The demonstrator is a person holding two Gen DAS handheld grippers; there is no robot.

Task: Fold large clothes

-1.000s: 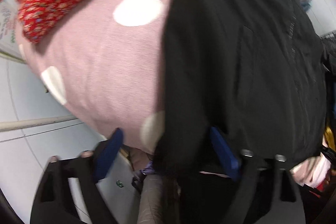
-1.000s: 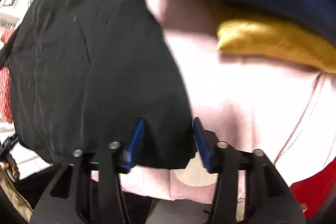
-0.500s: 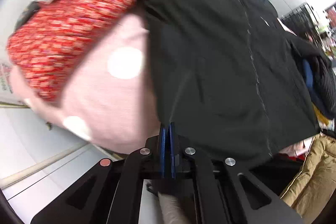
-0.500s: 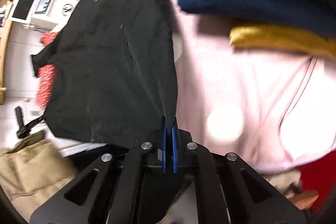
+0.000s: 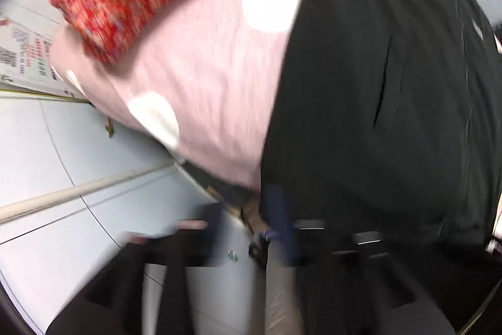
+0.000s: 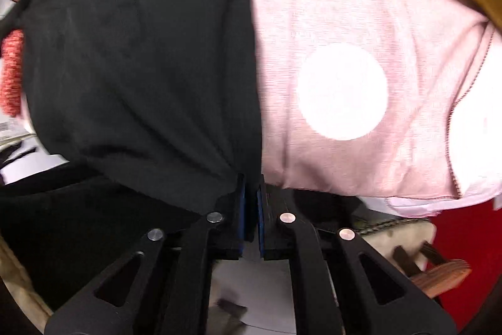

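Right tongs [image 6: 249,209] pinch the black woven garment [image 6: 141,52] hem; left tongs [image 5: 248,218] gape, blurred, holding nothing — a one-sided grip risks the cloth swinging and bunching.

Even indoor light; left view motion-blurred, right sharper; fisheye edges bent, dark

A clothes-sorting room, seemingly: garments heaped on a pink dotted sheet [image 6: 342,21], pale tiled floor [image 5: 62,153].

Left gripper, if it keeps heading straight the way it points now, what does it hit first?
Probably the near edge of the black garment, right where it borders the pink dotted cloth; motion blur leaves depth unclear.
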